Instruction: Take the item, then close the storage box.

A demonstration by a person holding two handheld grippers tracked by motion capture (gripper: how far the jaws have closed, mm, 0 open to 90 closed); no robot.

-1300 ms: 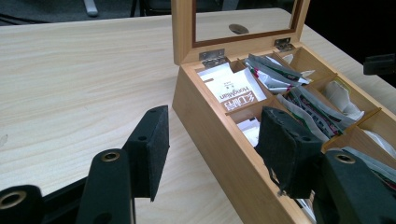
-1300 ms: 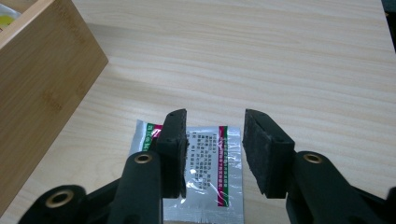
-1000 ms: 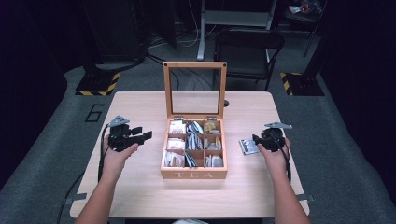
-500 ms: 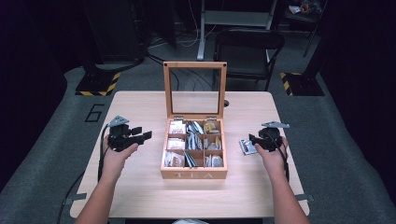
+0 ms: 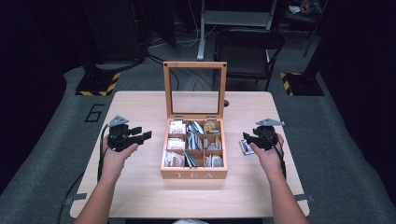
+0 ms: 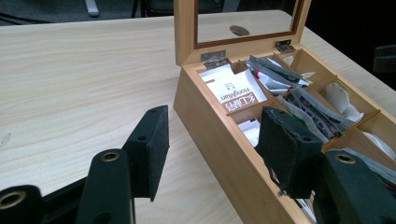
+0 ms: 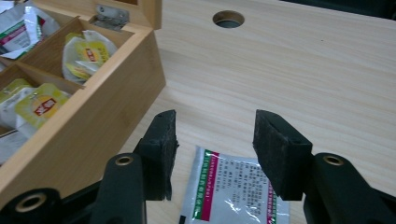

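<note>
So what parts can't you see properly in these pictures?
- Silver sachet, right gripper view: its near end is cut off by the bottom edge, and its print is too small to read.
- Tea box, left gripper view: the near compartments are hidden behind the left gripper's right-hand jaw.
- Packets in the tea box, high view: too small to read.
- Right gripper, high view: jaws too small to judge.

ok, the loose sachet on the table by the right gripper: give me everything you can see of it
The sachet is a flat silvery foil packet with a green and magenta stripe down one side and dense small print, too small to read. It lies flat on the wooden table, just outside the open tea box on its right side, apart from its wall. The right gripper hangs over it with jaws open on either side, pads not pressing it. Its near end is cut off in the right gripper view.
</note>
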